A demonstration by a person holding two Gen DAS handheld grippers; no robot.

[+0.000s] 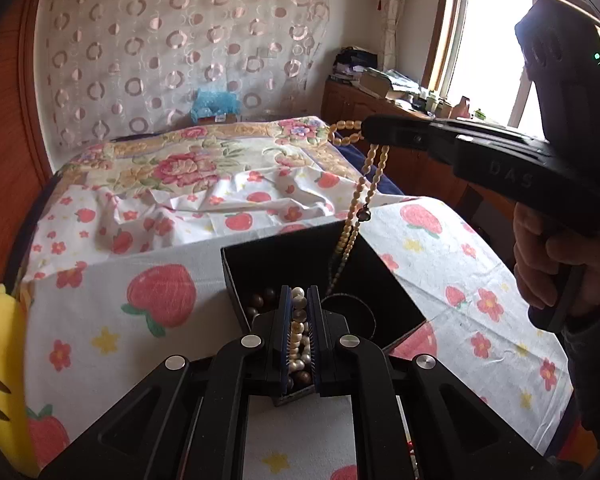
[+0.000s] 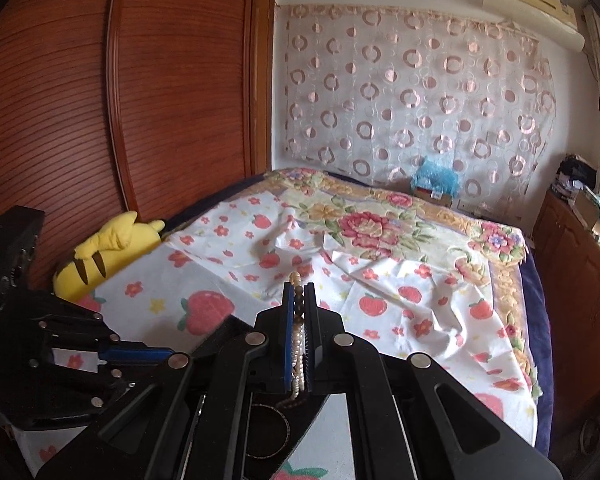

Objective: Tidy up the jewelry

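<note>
A black open box (image 1: 380, 276) sits on the strawberry-print cloth and holds brown and pearl beads and a dark ring. My left gripper (image 1: 299, 294) is over the box's near side, its jaws nearly together on a string of white and brown beads (image 1: 298, 336). My right gripper (image 1: 366, 128) is up at the right, shut on a beige bead necklace (image 1: 374, 168) that hangs down into the box. In the right wrist view the same necklace (image 2: 297, 344) is pinched between the fingers of my right gripper (image 2: 299, 286), with the box (image 2: 268, 432) below and my left gripper (image 2: 140, 354) at the left.
The cloth (image 1: 100, 320) covers a bed with a floral blanket (image 1: 180, 164) behind. A yellow plush toy (image 2: 108, 248) lies at the left by the wooden wardrobe (image 2: 100, 100). A cluttered wooden cabinet (image 1: 380, 96) stands under the window at the right.
</note>
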